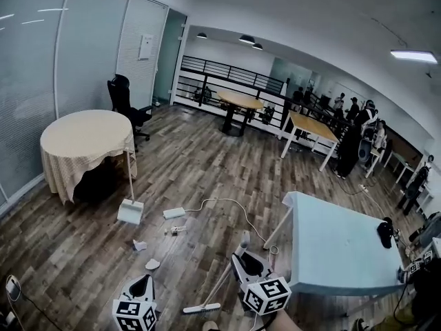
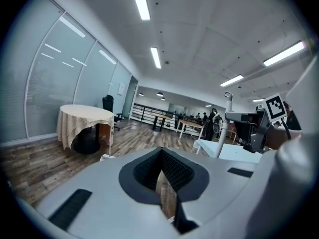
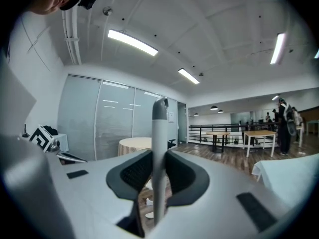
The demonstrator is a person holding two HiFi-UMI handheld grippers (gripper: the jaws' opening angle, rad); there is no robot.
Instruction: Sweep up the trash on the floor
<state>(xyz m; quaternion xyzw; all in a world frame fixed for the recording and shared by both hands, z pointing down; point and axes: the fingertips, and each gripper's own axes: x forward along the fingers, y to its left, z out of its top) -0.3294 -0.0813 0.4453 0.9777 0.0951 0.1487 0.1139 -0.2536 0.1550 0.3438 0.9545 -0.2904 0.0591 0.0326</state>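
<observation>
Gripping broom handle (image 3: 159,148) in right hand-held gripper (image 3: 158,183), clamping the pole from both sides. Carrying nothing in left hand-held gripper (image 2: 164,185); holding jaws almost together, showing only a sliver of floor between. Resting broom head (image 1: 201,309) on floor (image 1: 200,164), close in front. Noting one crumpled scrap (image 1: 140,245) and a second scrap (image 1: 152,263) lying loose between broom head and dustpan (image 1: 130,212). Noting dustpan standing beside round tabletop (image 1: 84,138), well apart from both grippers. Judging sweeping as barely starting: nothing piling up, nothing visibly sitting in dustpan, all gathering and scooping remaining.
</observation>
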